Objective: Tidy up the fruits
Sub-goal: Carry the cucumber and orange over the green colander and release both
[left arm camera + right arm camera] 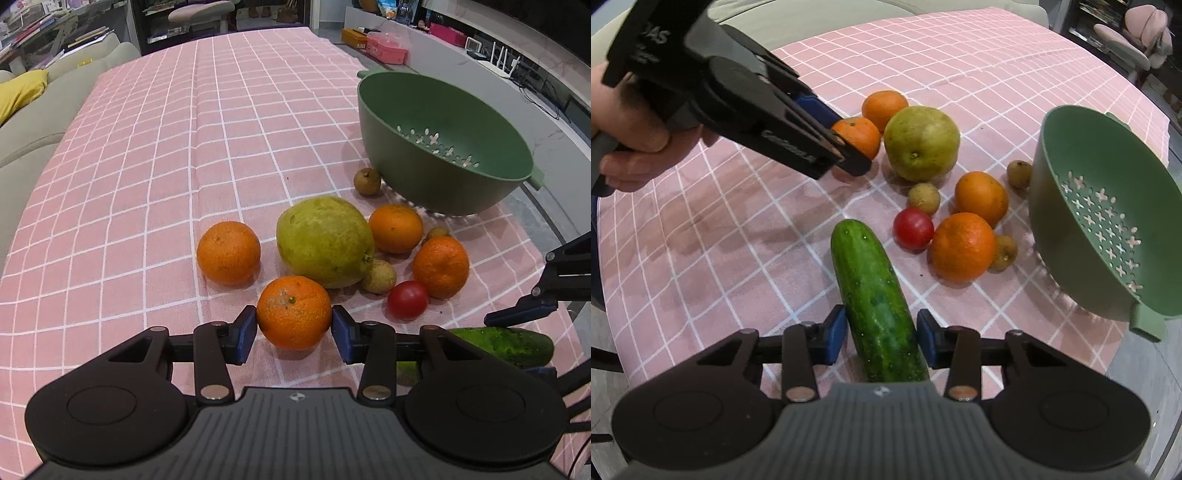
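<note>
We see a table under a pink checked tablecloth (184, 155), the largest thing in both views. On its right part stands a green colander (1071, 192), tilted on its side so its perforated bottom faces us, with nothing in it. Just beside the colander's outer wall lies a small brown fruit (366, 181).

Next in size is a big yellow-green pomelo (325, 240) in the middle of the fruit cluster. In the right wrist view a cucumber (875, 295) lies lengthwise toward the camera, and our right gripper (881, 338) has its blue pads against both flanks of the cucumber's near part, pinching it on the cloth.

Four oranges sit around the pomelo. The nearest orange (293, 312) is between the blue pads of our left gripper (294, 325); both pads touch its sides, so it is clamped, resting on the cloth. A second orange (228, 253) lies apart to the left, a third (396, 229) touches the pomelo's right side, and a fourth (440, 267) sits nearer the table edge.

A red tomato (407, 304) lies near the fourth orange. A pale small fruit (379, 276) touches the pomelo's lower edge. A hand (631, 140) grips the left gripper's handle.
</note>
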Tool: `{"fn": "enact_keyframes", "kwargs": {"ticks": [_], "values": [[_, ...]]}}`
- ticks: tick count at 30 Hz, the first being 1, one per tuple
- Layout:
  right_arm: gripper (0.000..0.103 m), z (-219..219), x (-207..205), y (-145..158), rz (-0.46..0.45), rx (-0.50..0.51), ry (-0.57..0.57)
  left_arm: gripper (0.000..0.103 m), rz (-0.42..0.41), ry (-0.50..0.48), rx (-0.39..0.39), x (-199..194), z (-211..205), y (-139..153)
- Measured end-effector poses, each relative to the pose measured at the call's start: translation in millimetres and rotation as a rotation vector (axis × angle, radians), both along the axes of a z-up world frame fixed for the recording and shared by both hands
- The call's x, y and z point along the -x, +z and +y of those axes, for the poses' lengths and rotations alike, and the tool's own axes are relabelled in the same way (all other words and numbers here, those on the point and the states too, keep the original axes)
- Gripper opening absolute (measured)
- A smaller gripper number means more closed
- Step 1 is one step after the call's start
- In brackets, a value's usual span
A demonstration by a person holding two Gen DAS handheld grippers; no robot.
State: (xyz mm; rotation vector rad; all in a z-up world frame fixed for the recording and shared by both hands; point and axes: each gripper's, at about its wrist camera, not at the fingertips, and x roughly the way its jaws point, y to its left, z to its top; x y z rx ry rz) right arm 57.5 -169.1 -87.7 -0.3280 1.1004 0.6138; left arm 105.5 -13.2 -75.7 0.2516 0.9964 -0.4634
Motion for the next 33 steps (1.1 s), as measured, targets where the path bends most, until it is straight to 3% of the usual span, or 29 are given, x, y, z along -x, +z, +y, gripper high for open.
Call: {"fn": "enact_keyframes", "kwargs": {"ticks": [7,16,25,33], "values": [[0.036,-5.1,3.7,5.0,0.029,0.000,-0.074,0.049,-0.031,-0.002,0.014,13.2,7.3,20.7],[0.034,-34.9,6.1,21.3,0.058,-0.085,-0.311,0.049,-0.070,-0.003,0.037,24.1,15.3,44.3],[0.033,-61.5,4.8,63.6,0.008,-0.185,-0.436,0.049,-0.106,-0.046,0.056,22.0,-6.5,60.7],[0.033,-88.2,-8.7,114.5,-0.089,-0.250,-0.504,0.049,-0.135,-0.098,0.065,12.1,-40.3,72.3]]}}
